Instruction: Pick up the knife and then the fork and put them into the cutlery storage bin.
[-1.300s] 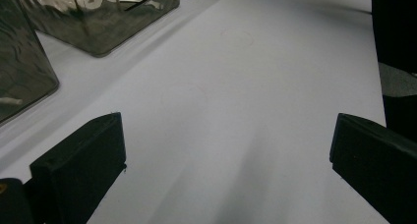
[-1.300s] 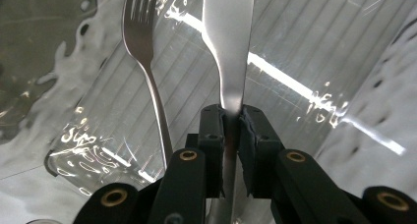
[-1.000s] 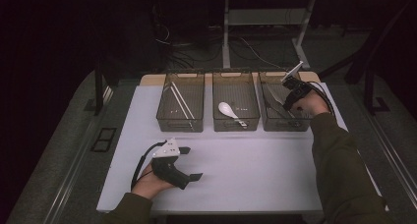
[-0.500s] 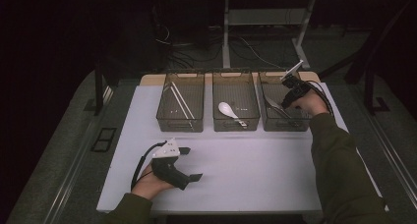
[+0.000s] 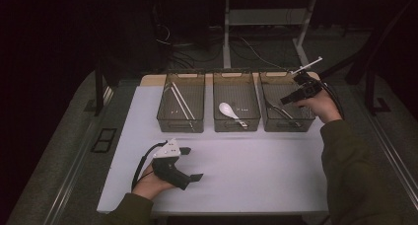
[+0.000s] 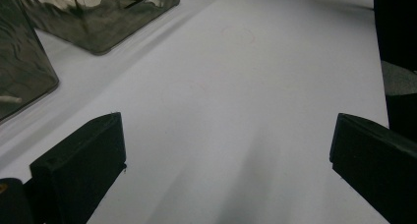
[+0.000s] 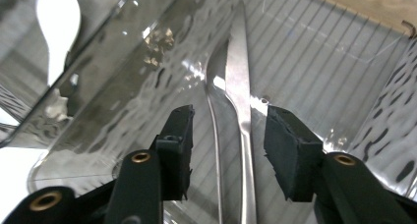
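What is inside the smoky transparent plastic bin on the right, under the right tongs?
Inside the right smoky transparent plastic bin lies a silver metal knife, on its ribbed floor. The open right tongs hang above it without touching. The near end of the knife is hidden below them.

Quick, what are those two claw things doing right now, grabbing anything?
Left gripper: open, empty, over the white table.
Right gripper: jaws just opened, gripping nothing; a metal knife lies below them in the right bin.

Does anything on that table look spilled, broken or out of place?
Nothing stands out. The three bins sit in a tidy row, each holding its own cutlery: chopsticks, a white spoon, a metal knife. The right gripper, jaws just opening, hovers over the knife.
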The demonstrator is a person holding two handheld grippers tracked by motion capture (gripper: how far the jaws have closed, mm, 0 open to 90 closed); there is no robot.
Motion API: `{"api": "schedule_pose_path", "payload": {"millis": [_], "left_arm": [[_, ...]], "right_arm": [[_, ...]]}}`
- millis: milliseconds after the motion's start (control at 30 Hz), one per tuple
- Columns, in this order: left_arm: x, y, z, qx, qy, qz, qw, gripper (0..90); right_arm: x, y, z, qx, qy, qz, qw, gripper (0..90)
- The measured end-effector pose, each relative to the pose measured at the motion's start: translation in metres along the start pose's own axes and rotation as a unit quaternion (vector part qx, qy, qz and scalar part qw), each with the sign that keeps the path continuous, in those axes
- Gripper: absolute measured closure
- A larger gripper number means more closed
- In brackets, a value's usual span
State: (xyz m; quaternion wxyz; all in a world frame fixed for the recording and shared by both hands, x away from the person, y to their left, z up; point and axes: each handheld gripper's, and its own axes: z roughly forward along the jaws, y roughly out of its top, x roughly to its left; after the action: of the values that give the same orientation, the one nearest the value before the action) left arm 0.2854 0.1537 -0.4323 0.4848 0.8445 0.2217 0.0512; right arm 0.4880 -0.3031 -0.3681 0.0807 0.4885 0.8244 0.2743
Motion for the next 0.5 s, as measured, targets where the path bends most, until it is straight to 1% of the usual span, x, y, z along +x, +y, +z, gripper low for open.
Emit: {"api": "schedule_pose_path", "payload": {"millis": [67,133,167,233,267,300,333,500], "left_arm": [[-0.001,0.0,0.0,-0.004,0.003,0.0,1.0,0.0],[-0.001,0.001,0.0,-0.003,0.004,0.001,1.0,0.0],[0.0,0.0,0.0,-0.001,0.005,0.001,1.0,0.0],[0.0,0.001,-0.001,-0.001,0.007,0.0,1.0,0.0],[0.0,0.001,-0.001,-0.002,0.007,-0.002,1.0,0.0],[0.0,0.001,-0.001,-0.003,0.009,-0.004,0.9999,0.0],[0.001,0.0,-0.001,-0.003,0.01,-0.004,0.9999,0.0],[0.002,0.0,-0.001,0.0,0.011,-0.004,0.9999,0.0]], "right_arm": [[0.0,-0.004,-0.003,-0.016,0.002,0.004,0.9999,47.0],[0.0,-0.009,-0.005,-0.032,0.012,0.007,0.9994,43.2],[0.001,-0.011,-0.006,-0.035,0.015,0.004,0.9993,41.7],[0.002,-0.016,-0.009,-0.051,0.013,-0.001,0.9986,40.2],[0.004,-0.019,-0.011,-0.057,0.017,-0.003,0.9982,39.2],[0.004,-0.022,-0.013,-0.068,0.016,-0.004,0.9976,38.3],[0.006,-0.025,-0.015,-0.08,0.01,-0.004,0.9967,37.2],[0.017,-0.042,-0.018,-0.106,0.007,-0.027,0.994,31.4]]}}
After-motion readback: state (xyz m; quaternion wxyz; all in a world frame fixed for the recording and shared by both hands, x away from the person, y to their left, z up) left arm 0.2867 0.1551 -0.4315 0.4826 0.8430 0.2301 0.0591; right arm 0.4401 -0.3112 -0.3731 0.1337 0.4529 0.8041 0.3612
